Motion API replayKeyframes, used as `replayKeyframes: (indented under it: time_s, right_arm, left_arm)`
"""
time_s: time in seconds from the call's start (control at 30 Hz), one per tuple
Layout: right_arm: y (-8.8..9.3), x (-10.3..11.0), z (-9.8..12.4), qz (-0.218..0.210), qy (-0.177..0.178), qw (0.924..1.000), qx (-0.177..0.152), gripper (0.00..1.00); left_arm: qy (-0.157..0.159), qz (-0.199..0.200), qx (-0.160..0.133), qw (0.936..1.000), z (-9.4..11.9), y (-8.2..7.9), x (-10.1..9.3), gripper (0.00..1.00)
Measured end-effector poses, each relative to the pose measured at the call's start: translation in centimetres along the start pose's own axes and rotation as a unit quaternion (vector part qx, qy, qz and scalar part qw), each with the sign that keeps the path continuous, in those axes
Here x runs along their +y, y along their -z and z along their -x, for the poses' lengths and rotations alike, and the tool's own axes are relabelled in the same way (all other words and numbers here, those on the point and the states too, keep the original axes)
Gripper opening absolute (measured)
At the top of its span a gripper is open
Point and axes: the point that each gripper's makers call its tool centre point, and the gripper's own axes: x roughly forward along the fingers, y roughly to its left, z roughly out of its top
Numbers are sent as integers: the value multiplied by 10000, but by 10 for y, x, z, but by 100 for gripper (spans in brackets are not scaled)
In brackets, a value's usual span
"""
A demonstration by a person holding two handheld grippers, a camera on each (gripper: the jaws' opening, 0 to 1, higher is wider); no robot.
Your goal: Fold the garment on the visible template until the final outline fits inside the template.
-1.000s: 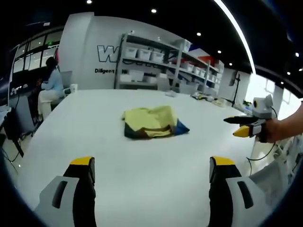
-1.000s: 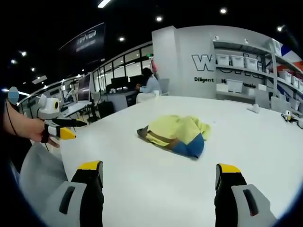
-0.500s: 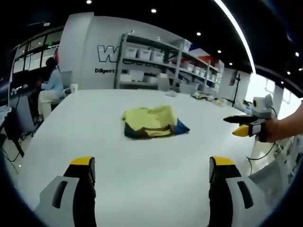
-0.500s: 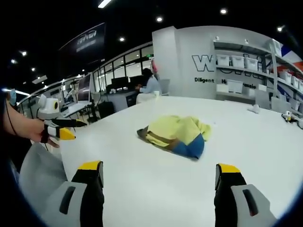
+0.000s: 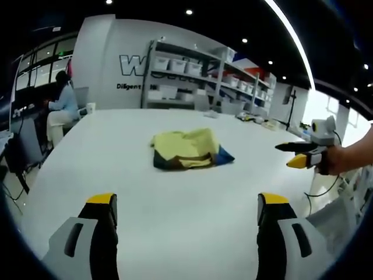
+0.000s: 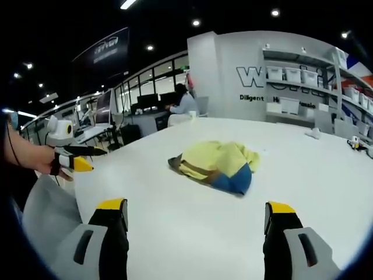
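Note:
A crumpled yellow garment with brown and blue parts lies in a heap on the white table. The same garment sits mid-table in the right gripper view. My left gripper is open, well short of the cloth, nothing between its jaws. My right gripper is also open and empty, held back from the cloth. In the left gripper view the right gripper hovers at the right, held by a hand. In the right gripper view the left gripper hovers at the left.
Shelving with white bins stands behind the table. A person sits at a desk far left. Small items lie at the table's far right edge. Grey fabric hangs at the near left table edge.

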Motion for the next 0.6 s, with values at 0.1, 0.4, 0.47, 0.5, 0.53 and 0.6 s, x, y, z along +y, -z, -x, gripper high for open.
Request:
replayKeyframes:
  time_s: [0.1,0.4,0.47,0.5,0.53,0.6]
  right_arm:
    - [1,-1,0,-11,5,10000,9,96]
    - [1,-4,-3,-18,-14,10000,5,96]
    - [2,-4,-3,-13,-22,10000,15,96]
    - [2,-5,-3,-9,-23,10000,19,95]
    - [2,-5,-3,-9,-18,10000,19,95]
    - [2,-7,-4,-8,-23,10000,22,95]
  left_arm:
    - [10,-12,17,10000,-2,0,0,97]
    - [29,-50,71,10000,-5,0,-1,97]
    - [32,-53,71,10000,-5,0,-1,96]
    - [30,-63,78,9999,-6,0,0,96]
    - [30,-61,83,9999,-6,0,0,96]
    - [34,-65,81,9999,-7,-1,0,96]
